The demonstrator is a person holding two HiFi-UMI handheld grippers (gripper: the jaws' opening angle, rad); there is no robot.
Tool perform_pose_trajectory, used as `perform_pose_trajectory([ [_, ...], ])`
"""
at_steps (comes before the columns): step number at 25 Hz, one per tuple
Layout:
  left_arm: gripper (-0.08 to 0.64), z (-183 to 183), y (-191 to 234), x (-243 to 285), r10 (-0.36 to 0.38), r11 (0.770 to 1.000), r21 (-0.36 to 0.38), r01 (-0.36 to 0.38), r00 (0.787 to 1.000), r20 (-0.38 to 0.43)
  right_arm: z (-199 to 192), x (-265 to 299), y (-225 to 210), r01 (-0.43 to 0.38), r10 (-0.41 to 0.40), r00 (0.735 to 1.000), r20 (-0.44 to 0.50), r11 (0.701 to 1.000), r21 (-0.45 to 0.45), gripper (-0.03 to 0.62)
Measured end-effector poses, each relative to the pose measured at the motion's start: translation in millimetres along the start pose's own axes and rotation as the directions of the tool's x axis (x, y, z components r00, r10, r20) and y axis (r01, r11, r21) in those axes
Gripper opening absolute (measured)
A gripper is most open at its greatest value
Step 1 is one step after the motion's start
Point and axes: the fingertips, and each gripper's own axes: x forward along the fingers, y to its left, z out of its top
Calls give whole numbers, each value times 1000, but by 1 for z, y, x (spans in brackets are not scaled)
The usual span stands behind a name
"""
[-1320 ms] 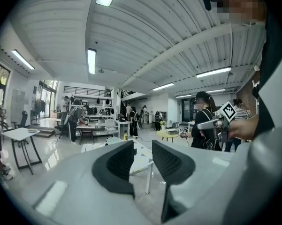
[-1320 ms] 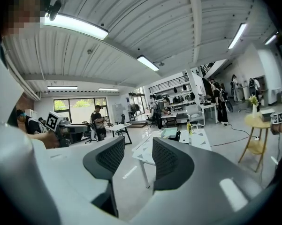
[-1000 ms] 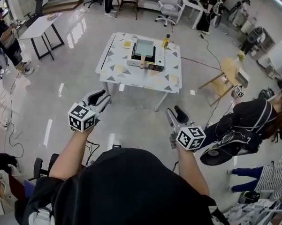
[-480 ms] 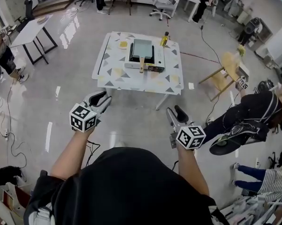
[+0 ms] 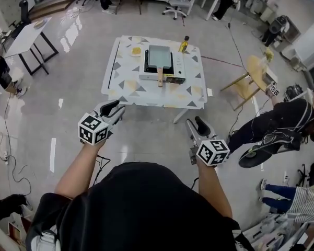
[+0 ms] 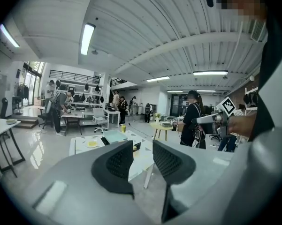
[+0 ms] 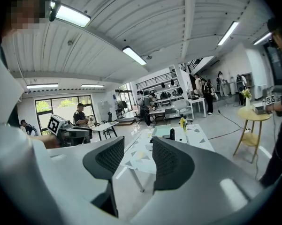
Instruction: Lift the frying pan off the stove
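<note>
Bright, even light from ceiling tube lamps. Glare on glossy floor, head view upper left. Gripper views fisheye-bent, corners black; left gripper soft.

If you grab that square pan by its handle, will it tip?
Probably it dips a little: the grey rectangular frying pan has all its body at one end of the wooden handle, so that end likely sags. It looks like rigid metal, so it shouldn't bend. It sits flat on the white portable stove, so it likely won't roll.
</note>
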Motion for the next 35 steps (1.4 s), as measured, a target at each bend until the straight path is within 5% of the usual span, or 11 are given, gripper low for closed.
perform_pose_trajectory([
  [19, 129, -26, 40, 38, -31, 998, -65, 27, 998, -62, -4, 52, -25, 21, -19, 998, -59, 999, 36, 218],
  [35, 132, -1, 60, 134, 10, 996, -88, -18, 996, -90, 38, 152, -101, -129, 131, 986, -104, 991, 26, 218],
])
